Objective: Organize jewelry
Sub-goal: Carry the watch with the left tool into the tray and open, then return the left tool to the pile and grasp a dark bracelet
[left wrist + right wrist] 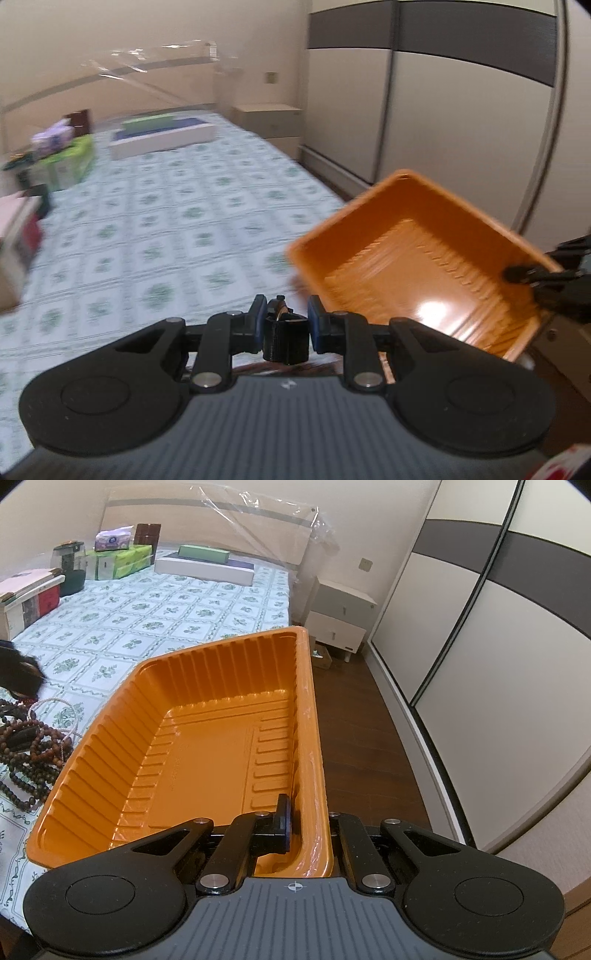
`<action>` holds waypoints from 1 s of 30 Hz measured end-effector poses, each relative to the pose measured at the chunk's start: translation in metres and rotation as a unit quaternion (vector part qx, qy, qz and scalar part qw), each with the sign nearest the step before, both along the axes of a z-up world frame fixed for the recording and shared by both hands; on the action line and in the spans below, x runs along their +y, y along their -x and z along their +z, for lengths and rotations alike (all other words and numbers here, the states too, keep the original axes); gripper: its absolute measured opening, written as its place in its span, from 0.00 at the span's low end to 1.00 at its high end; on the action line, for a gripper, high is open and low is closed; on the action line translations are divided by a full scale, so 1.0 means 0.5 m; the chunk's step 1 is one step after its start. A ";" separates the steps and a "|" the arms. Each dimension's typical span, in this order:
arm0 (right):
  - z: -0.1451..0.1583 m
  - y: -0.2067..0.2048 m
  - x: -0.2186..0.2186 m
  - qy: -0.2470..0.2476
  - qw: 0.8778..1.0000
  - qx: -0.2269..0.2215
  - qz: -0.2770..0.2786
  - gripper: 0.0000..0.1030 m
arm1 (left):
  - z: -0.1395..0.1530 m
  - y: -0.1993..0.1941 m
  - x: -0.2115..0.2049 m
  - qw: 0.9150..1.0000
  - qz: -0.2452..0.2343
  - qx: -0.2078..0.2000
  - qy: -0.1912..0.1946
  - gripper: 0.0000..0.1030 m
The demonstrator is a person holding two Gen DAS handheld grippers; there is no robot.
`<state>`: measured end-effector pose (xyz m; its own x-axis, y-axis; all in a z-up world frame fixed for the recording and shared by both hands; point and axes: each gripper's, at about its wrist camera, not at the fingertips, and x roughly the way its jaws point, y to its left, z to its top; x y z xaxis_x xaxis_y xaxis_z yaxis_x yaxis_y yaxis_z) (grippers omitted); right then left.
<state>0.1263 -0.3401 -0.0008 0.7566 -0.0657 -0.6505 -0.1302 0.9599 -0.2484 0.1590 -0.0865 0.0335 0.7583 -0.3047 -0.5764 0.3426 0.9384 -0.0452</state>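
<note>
On the bed (155,602), our right gripper (306,827) pinches the light, flexible orange tray (221,738) by its rim; our left gripper (284,325), beside the tray, clamps a small black watch (286,336), rigid and scratchable.

We see a bed (155,605) in a green floral sheet; boxes (122,559) and beaded necklaces (33,746) lie on it.

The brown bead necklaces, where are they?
In the right wrist view, the brown bead necklaces lie heaped on the bed at far left, beside the orange tray.
</note>
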 end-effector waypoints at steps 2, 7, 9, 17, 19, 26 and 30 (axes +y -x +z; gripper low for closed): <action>0.000 -0.001 -0.003 -0.004 1.000 0.001 -0.001 0.06 | -0.004 -0.004 -0.043 1.000 -0.019 0.003 0.008 0.20; 0.001 -0.005 -0.004 -0.008 1.000 0.002 0.001 0.06 | -0.022 -0.009 -0.131 0.998 -0.064 0.015 0.018 0.20; 0.001 -0.006 -0.006 -0.009 1.000 0.002 0.002 0.06 | -0.036 -0.010 -0.157 0.997 -0.078 0.022 0.018 0.20; -0.003 -0.010 -0.015 -0.018 1.000 0.005 0.001 0.06 | -0.080 -0.007 -0.205 0.993 -0.111 0.044 0.014 0.24; -0.004 -0.010 -0.014 -0.016 1.000 0.005 0.003 0.06 | -0.074 0.006 -0.199 0.993 -0.110 0.034 0.011 0.31; -0.008 -0.010 -0.019 -0.021 1.000 0.005 -0.001 0.06 | -0.056 0.036 -0.114 0.998 -0.054 0.015 0.001 0.38; -0.008 -0.011 -0.020 -0.026 1.000 0.006 -0.005 0.06 | -0.060 0.060 -0.032 1.000 -0.002 0.013 -0.012 0.43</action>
